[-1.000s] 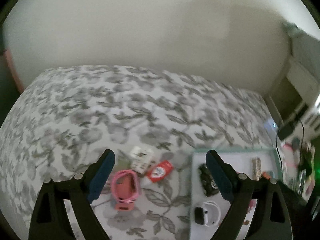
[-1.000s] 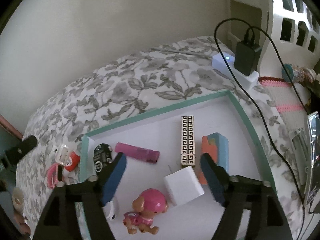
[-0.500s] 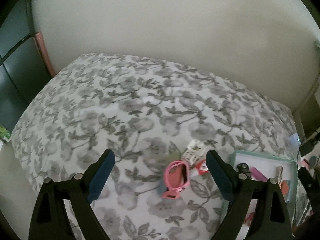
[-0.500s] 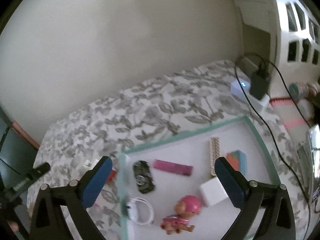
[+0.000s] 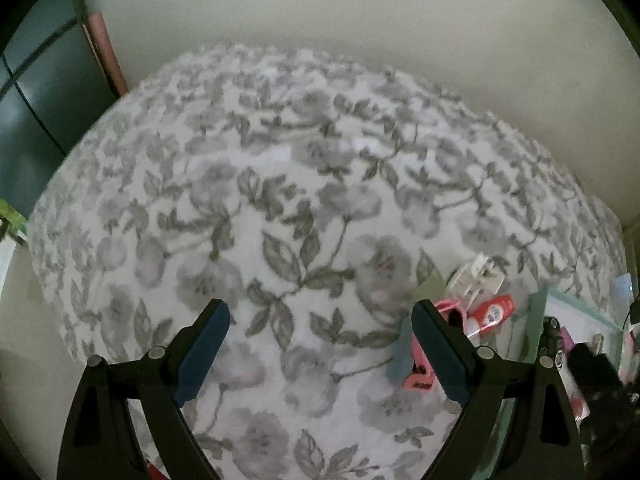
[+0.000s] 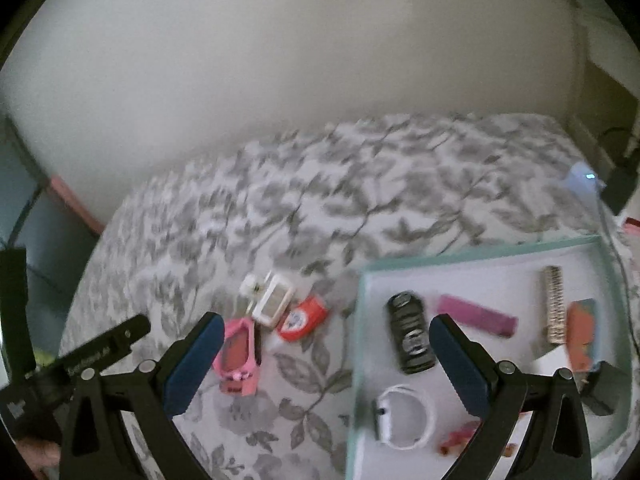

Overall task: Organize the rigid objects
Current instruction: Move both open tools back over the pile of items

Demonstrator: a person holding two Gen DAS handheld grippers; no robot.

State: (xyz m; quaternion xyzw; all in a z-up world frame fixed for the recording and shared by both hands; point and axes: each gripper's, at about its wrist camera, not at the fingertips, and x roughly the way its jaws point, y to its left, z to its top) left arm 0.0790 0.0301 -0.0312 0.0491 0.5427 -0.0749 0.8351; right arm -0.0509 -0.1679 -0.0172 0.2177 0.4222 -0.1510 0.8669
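Floral bedspread (image 6: 320,200): pink toy shoe (image 6: 237,354) beside teal tray (image 6: 480,258) (both blurred).

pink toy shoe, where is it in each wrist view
Left wrist: pink toy shoe lower right, partly hidden behind the left gripper's right finger.
Right wrist: pink toy shoe lower left of centre, on the bedspread.
Shared landmark: red and white pack just beside it.
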